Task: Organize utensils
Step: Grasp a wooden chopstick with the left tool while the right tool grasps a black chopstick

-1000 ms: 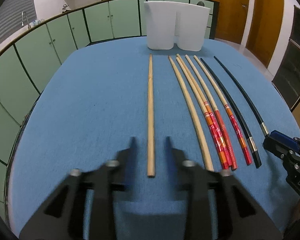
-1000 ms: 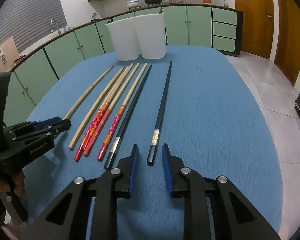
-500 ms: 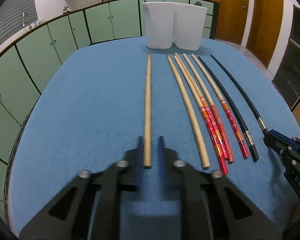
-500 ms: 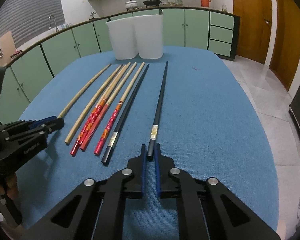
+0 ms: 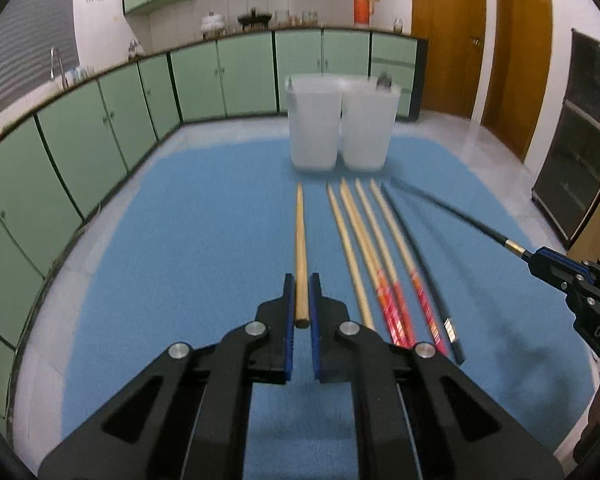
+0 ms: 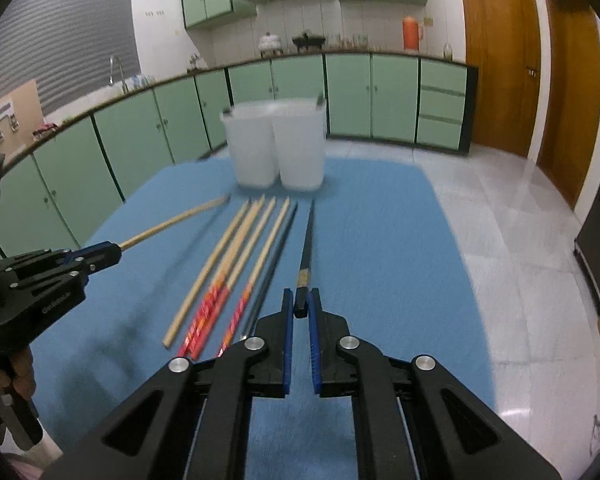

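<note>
The left gripper (image 5: pixel 302 292), spread a second ago, now pinches the thick end of the plain wooden chopstick (image 5: pixel 300 240); the right gripper (image 6: pixel 300 308) has closed likewise on the black chopstick (image 6: pixel 306 248). Both sticks are now lifted off the blue table (image 5: pixel 180 240), so carrying can begin. Each stick's long axis runs straight ahead of its claw, tip toward the two white containers (image 5: pixel 340 128) beyond.
</note>
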Tool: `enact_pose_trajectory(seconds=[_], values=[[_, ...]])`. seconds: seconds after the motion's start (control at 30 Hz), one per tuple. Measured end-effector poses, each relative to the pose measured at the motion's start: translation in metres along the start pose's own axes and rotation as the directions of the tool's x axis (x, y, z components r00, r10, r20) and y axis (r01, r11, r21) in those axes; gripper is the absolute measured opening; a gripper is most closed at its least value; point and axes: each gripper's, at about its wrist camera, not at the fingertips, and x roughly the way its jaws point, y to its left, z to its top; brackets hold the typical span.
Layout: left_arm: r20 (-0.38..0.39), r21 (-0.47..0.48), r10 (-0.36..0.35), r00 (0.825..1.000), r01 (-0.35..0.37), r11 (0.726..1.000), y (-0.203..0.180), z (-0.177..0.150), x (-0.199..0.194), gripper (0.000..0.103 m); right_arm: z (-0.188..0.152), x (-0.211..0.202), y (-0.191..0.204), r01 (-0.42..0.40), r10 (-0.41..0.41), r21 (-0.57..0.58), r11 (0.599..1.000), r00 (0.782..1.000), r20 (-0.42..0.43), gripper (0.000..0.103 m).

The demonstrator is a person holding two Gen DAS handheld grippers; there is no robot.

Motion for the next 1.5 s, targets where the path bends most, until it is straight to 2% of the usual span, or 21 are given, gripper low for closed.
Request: enact_pose_trajectory(seconds=[0.17,0.4,0.73,0.97,1.13,1.3,1.5], values=[[0.098,0.008,-0.003,0.995,0.002,1.000,0.004,0.027,-0.032,0.006,0.028,-0.027,-0.005,0.005,-0.002,-0.024,1.000,0.996,0.084,0.007],[0.216,0.003,-0.054,0.975,0.055,0.998,0.008,0.071,-0.058,0.006,0.077,-0.049,-0.018,-0.049,0.051,-0.015,0.999,0.983,0.179,0.006],[0.262,-0.004,-0.149,0.954,0.155,0.988,0.007,0.117,-0.058,0.006,0.136,-0.042,-0.025,-0.124,0.132,-0.053,0.991,0.974,0.182,0.006],[0.320,-0.005,-0.168,0.932,0.179,0.984,0.007,0.140,-0.072,0.006,0.173,-0.043,-0.025,-0.143,0.158,-0.083,0.986,0.964,0.216,0.006],[0.380,-0.007,-0.170,0.909,0.186,0.982,0.011,0.161,-0.084,0.006,0.205,-0.049,-0.022,-0.141,0.166,-0.108,0.984,0.948,0.272,0.006],[0.447,-0.008,-0.146,0.883,0.167,0.986,0.009,0.193,-0.086,0.006,0.252,-0.048,-0.017,-0.131,0.162,-0.111,0.985,0.922,0.353,0.006],[0.476,0.000,-0.122,0.871,0.139,0.990,0.001,0.231,-0.061,0.006,0.297,-0.024,-0.013,-0.135,0.164,-0.100,0.986,0.899,0.407,0.006]])
